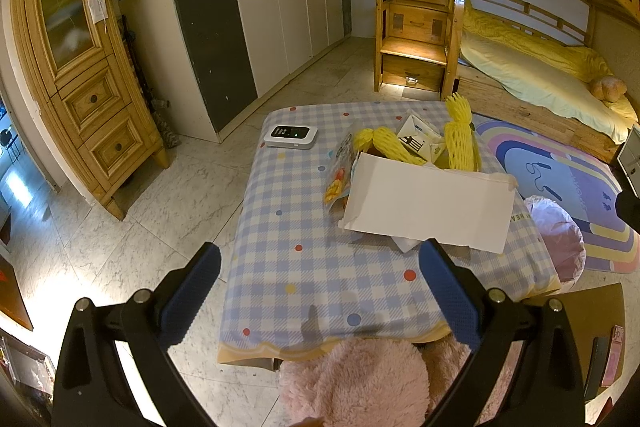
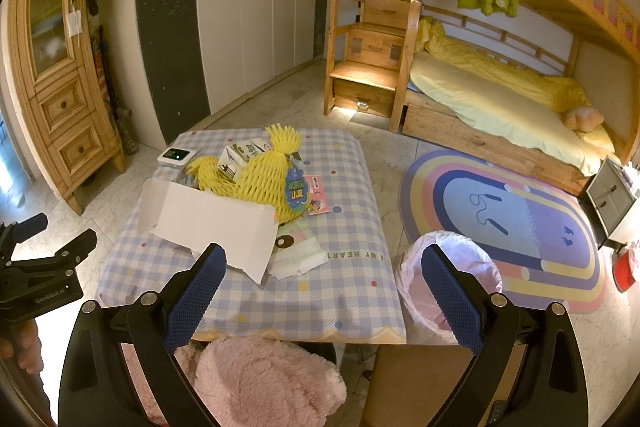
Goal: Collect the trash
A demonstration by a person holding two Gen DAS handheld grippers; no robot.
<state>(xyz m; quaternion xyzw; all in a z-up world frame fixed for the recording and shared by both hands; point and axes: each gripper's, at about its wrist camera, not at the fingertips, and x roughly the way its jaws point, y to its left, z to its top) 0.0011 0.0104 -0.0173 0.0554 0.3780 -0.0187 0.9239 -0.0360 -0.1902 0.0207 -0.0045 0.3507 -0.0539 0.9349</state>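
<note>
Warm, dim indoor light — glare on the floor at left, heavy fisheye bending, dark corners

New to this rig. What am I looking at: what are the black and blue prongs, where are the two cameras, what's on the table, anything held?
No robot: a person holds a two-finger tool in each hand, with a fisheye camera on each looking along its blue-padded fingers. One picture is from the left tool, the other from the right tool. Both are open and hold nothing. On the checked tablecloth lie a white cardboard sheet, yellow foam netting, paper scraps and a small white device. A bin with a pink liner stands on the floor beside the table.
</note>
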